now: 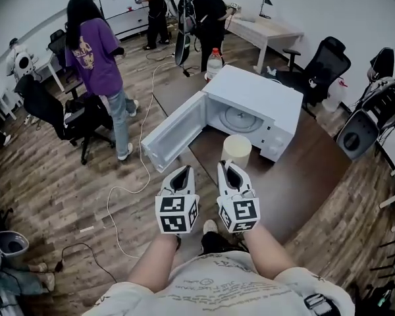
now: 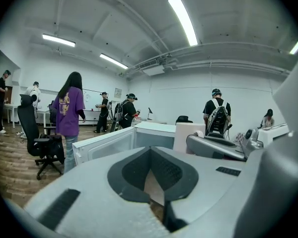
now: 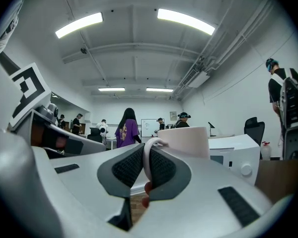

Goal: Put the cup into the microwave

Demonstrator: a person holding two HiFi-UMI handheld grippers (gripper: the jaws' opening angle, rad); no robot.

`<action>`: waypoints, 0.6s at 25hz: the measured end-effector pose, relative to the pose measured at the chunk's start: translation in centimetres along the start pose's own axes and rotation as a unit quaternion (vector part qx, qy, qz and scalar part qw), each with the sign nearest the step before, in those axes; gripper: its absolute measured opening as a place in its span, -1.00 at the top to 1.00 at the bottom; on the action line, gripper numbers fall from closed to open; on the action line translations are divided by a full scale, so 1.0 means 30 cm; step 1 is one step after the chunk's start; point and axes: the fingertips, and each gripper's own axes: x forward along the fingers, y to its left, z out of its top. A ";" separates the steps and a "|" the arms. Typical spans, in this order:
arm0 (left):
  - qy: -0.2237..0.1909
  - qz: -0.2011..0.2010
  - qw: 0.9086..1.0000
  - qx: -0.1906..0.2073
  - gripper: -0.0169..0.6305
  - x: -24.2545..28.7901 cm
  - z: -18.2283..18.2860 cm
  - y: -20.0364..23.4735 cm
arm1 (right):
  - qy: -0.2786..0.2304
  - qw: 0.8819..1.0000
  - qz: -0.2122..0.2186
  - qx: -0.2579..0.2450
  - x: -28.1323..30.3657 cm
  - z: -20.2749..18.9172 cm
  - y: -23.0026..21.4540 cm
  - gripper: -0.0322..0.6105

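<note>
A cream cup hangs just in front of the white microwave, whose door stands swung open to the left. My right gripper is shut on the cup's handle, which sits pinched between the dark pads with the cup body beyond them. The microwave shows behind the cup, to the right. My left gripper is level beside the right one, shut and empty. In the left gripper view, its jaws meet in front of the open door, and the cup is at right.
The microwave stands on a brown table with a water bottle behind it. A person in purple stands to the left near office chairs. A white cable trails over the wooden floor. More people stand at the back.
</note>
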 end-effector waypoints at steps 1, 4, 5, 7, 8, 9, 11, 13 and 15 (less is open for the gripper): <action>0.003 -0.003 1.000 0.002 0.91 0.017 -0.003 0.003 | 0.000 1.000 -0.004 -0.001 0.016 -0.010 -0.015 0.82; 0.008 -0.007 1.000 0.001 0.91 0.079 -0.001 0.026 | 0.000 1.000 -0.012 0.000 0.076 -0.041 -0.063 0.82; 0.010 -0.008 1.000 -0.001 0.91 0.104 0.000 0.035 | 0.002 1.000 -0.014 0.000 0.100 -0.055 -0.079 0.82; 0.014 -0.014 1.000 0.006 0.91 0.168 -0.002 0.047 | 0.009 1.000 -0.017 0.001 0.154 -0.091 -0.118 0.82; 0.016 -0.019 1.000 0.016 0.91 0.209 -0.006 0.048 | 0.013 1.000 -0.018 0.003 0.183 -0.111 -0.141 0.82; 0.017 -0.023 0.999 0.028 0.91 0.252 -0.012 0.047 | 0.017 1.000 -0.019 0.004 0.212 -0.131 -0.165 0.82; 0.013 -0.029 0.998 0.053 0.91 0.322 -0.021 0.047 | 0.024 0.999 -0.021 0.003 0.259 -0.169 -0.199 0.82; 0.003 -0.032 0.997 0.069 0.91 0.362 -0.029 0.056 | 0.034 0.999 -0.025 -0.001 0.294 -0.216 -0.213 0.82; 0.002 -0.036 0.997 0.066 0.91 0.409 -0.043 0.070 | 0.047 0.998 -0.030 -0.005 0.333 -0.269 -0.236 0.82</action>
